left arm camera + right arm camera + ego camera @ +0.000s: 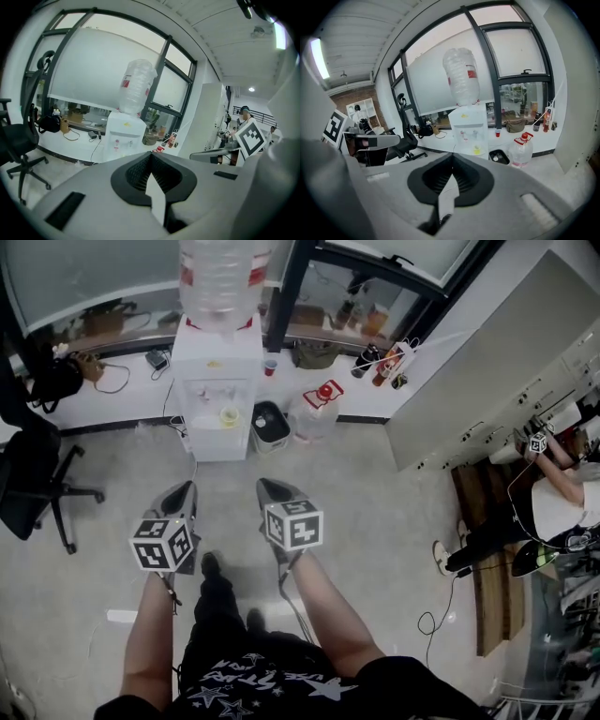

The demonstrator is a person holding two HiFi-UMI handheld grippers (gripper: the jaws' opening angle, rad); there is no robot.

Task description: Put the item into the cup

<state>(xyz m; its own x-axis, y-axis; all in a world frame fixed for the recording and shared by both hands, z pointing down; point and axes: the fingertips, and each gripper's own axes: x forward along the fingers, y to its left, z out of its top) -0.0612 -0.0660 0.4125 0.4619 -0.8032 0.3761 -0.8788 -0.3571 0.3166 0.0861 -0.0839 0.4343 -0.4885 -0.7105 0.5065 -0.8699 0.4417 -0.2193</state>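
I stand on a grey floor, facing a white water dispenser (pixel 217 390). Both grippers are held out at waist height, well short of it. My left gripper (pixel 188 487) is shut, its jaws meeting at a point (pixel 151 155) with nothing between them. Beside it, my right gripper (pixel 263 485) is shut and empty too (pixel 452 157). A small red cup (pixel 270 366) stands on the white ledge right of the dispenser, and shows in the right gripper view (pixel 498 133). A yellow thing (pixel 229 415) sits in the dispenser's tray. I cannot tell which item the task means.
A black bin (pixel 270 425) and a clear jug with a red cap (pixel 319 409) stand right of the dispenser. A black office chair (pixel 33 484) is at the left. A white cabinet (pixel 487 371) and a seated person (pixel 562 498) are at the right.
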